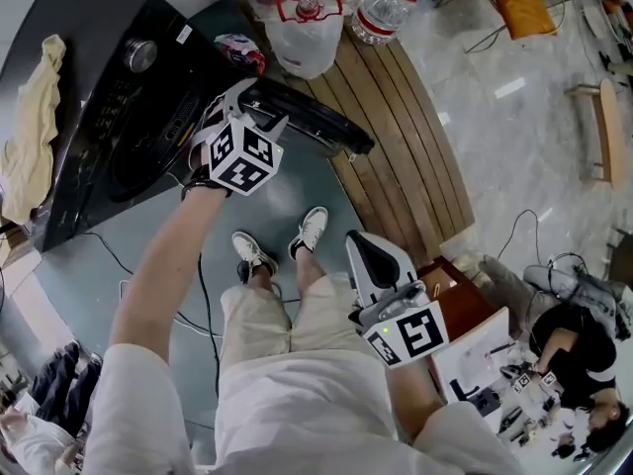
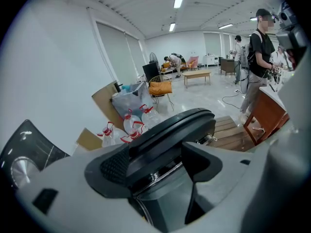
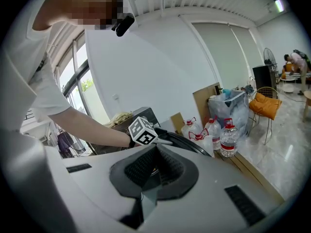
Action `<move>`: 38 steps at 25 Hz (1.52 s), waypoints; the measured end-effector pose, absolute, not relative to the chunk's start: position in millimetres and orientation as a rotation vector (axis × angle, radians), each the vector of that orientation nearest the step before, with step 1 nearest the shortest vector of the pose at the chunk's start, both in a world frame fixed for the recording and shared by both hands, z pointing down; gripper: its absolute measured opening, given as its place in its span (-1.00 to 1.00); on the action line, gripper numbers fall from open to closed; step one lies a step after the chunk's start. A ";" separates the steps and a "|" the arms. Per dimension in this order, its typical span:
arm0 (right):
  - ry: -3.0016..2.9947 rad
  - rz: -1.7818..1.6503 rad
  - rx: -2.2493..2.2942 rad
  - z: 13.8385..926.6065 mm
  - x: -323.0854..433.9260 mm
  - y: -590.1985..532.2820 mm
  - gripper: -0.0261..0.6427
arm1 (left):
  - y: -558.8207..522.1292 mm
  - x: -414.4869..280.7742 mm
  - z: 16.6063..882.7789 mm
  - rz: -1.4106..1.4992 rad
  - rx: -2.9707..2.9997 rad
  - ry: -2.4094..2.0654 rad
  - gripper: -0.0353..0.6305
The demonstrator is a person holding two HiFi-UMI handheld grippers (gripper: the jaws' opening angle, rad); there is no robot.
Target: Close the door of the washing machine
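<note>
So the washing machine (image 1: 89, 137) is the big dark thing filling the upper left of the head view. Its door (image 1: 316, 122) hangs open and sticks out toward the upper middle, over the wooden slat floor (image 1: 406, 137). There's a yellowish cloth (image 1: 35, 117) draped on the machine at the far left edge. The left gripper (image 1: 245, 102) is up at the door, jaws clamped on its dark rim. The right gripper (image 1: 374, 260) sits lower centre, jaws pressed together with nothing in them.

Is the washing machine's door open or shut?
Open. The door sticks out from the washing machine, the left gripper clamped on its rim.
</note>
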State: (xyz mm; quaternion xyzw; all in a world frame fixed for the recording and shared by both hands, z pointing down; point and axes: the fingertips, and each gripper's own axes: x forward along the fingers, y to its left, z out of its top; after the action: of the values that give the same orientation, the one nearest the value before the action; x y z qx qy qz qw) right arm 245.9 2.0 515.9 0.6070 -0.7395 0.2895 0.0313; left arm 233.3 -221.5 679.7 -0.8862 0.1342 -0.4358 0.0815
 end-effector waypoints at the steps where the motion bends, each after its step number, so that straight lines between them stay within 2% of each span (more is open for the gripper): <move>1: -2.280 0.894 1.863 515.5 242.2 1.1 -0.93 | -217.4 230.0 679.4 -1.307 -2.653 0.383 0.07; 8: -2.300 0.880 1.817 515.6 216.6 -9.6 -0.93 | -189.8 209.1 664.8 -1.222 -2.984 0.365 0.07; 15: -2.300 0.887 1.773 519.4 192.4 -13.2 -0.93 | -175.2 188.2 655.3 -1.129 -3.248 0.745 0.12; 24: -2.316 0.866 1.719 516.8 168.8 -20.9 -0.93 | -148.6 161.1 665.9 -1.140 -3.086 1.089 0.14; 32: -2.333 0.869 1.657 523.1 150.0 -27.8 -0.93 | -138.1 115.7 677.2 -1.218 -2.935 1.015 0.14; 38: -2.364 0.855 1.600 519.1 131.2 -34.0 -0.93 | -143.7 74.8 679.3 -1.237 -2.845 1.056 0.02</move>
State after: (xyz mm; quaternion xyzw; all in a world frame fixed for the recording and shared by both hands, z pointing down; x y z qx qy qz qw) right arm 131.2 -34.0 519.1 0.5353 -0.7906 0.2861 0.0807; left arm 74.8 -143.7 679.3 -0.8661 0.3216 -0.3767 -0.0676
